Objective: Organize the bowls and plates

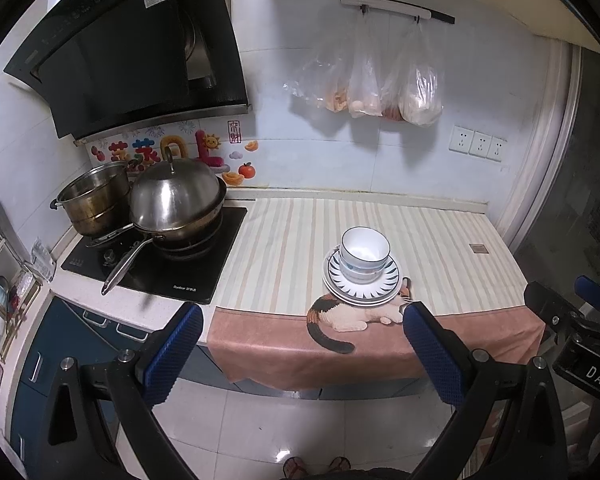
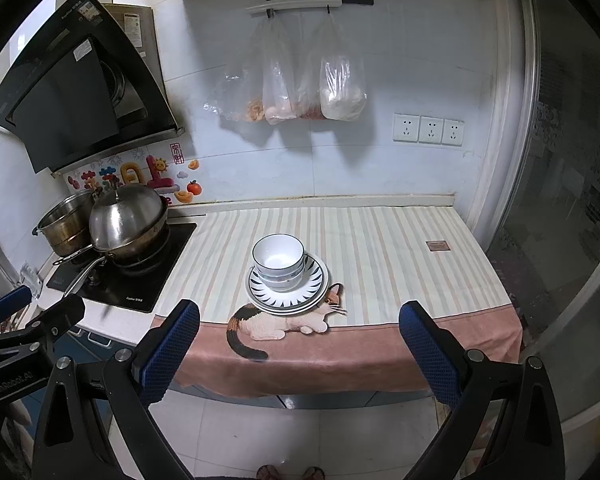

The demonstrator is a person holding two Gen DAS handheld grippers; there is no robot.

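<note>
While both hover off the counter edge, left tongs [image 1: 302, 330] apart, right tongs [image 2: 299, 326] apart, bowls [image 2: 278, 258] stacked on plates [image 2: 314, 282].

Left hand-held gripper [image 1: 302, 330] jaws wide apart, gripping nothing, held level. Right hand-held gripper [image 2: 300, 330] same: spread wide, nothing between the fingers. Both side by side.

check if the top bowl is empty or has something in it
Empty: the top bowl shows only bare white inside in both views.

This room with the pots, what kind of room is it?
A home kitchen, most likely: a stove with a lidded pan, a range hood above, and stacked bowls on plates on the counter.
</note>
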